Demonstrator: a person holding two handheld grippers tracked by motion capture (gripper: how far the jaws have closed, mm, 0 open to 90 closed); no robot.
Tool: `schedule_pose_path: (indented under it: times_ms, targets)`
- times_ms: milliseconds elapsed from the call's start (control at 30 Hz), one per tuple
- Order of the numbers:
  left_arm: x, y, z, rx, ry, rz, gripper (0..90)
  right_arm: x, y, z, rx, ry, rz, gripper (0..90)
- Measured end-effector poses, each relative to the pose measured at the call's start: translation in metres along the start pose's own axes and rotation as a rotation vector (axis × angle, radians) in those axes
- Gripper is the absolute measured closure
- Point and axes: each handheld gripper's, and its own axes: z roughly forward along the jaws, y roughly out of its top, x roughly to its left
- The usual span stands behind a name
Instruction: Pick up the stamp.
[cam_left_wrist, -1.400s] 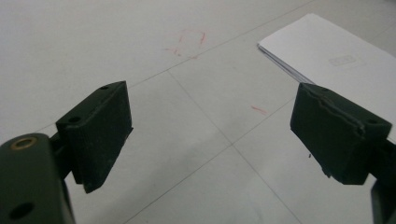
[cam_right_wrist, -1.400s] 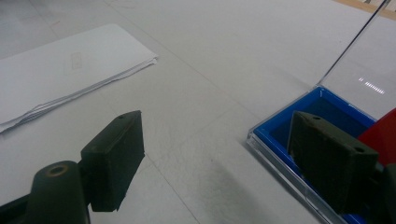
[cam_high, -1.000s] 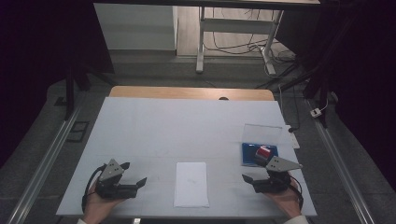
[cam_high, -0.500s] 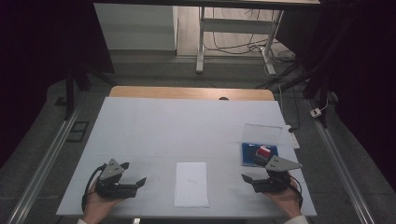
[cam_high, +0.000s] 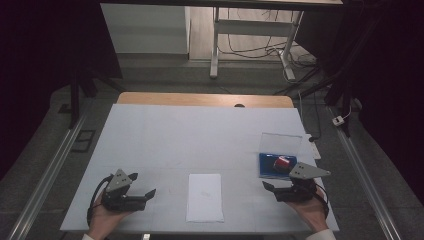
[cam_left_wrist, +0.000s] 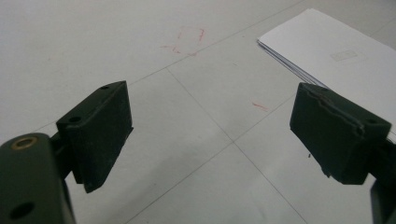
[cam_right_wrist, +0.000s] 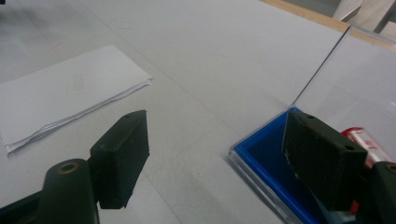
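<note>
Nothing has shifted since a second ago: both hands rest low. Left gripper (cam_high: 145, 196) and right gripper (cam_high: 270, 189), jaws apart, flank the flat white paper stack (cam_high: 205, 197), long axis running away; blue plastic tray (cam_high: 266, 164) sits beyond the right.

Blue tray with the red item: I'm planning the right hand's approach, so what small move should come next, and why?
Probably ease the right gripper forward and slightly right toward the red item in the blue plastic tray with the clear lid. Its jaws stand wide open and empty, the tray lies just beyond them, and the lid is up, so nothing blocks the way in.
</note>
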Motion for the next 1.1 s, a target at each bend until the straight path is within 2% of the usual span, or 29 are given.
schedule_pose_path:
  times_ms: [167,300,467,667,767,900,1100]
  targets:
    - [0.001,0.000,0.000,-0.004,0.004,-0.001,13.0,-0.005,0.010,-0.007,0.017,-0.021,-0.002,22.8]
    - [0.002,0.000,0.000,-0.002,0.005,0.002,13.1,-0.011,0.017,-0.011,0.030,-0.020,0.011,23.3]
    - [0.002,0.001,0.001,0.002,0.014,0.001,14.0,-0.019,0.030,-0.013,0.027,-0.024,0.023,23.3]
    - [0.004,0.000,0.001,0.004,0.016,0.001,13.9,-0.031,0.043,-0.014,0.045,-0.050,0.018,23.3]
    - [0.004,0.000,0.002,0.006,0.018,0.000,13.9,-0.037,0.047,-0.015,0.071,-0.070,0.021,23.4]
    - [0.004,0.000,0.002,0.008,0.019,-0.001,13.8,-0.045,0.051,-0.014,0.092,-0.073,0.030,23.4]
    - [0.005,0.000,0.004,0.014,0.019,0.000,13.7,-0.062,0.056,-0.011,0.152,-0.088,0.044,23.6]
